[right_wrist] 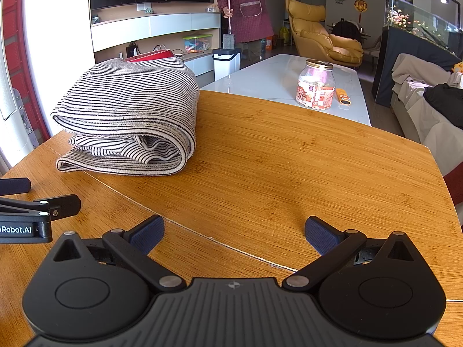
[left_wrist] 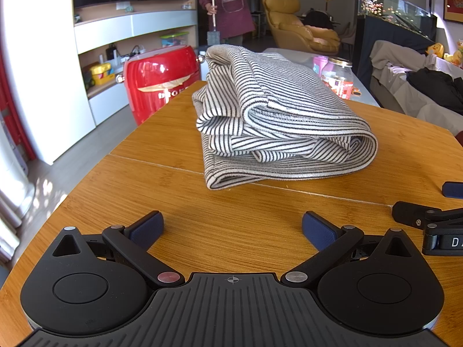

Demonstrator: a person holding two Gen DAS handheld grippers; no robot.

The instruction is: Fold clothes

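Bamboo-toned wood forms the tabletop, with a thin seam running across it. On it, past both grippers, sits a folded striped garment, white with fine black stripes, stacked in several rounded layers; in the right wrist view the same bundle lies on the far left of the table. The left gripper hangs low over the near part of the table with its jaws spread wide, blue ribbed pads apart and nothing between them. The right gripper is likewise wide open and empty, just to the right of the left one; from the left camera its black body shows at the right edge, printed with a white "D". From the right camera the left gripper's side reads "Robot.AI" in white, the start of the word cut off. Beyond the table on the left stands a glossy red cabinet with white lettering partly hidden, "D" the only clear letter. A glass jar with a gold lid and a red-and-white label, too small to read, stands on a pale marble table. Farther back, a person in a maroon apron with a rabbit print holds a mop handle beside a yellow armchair.
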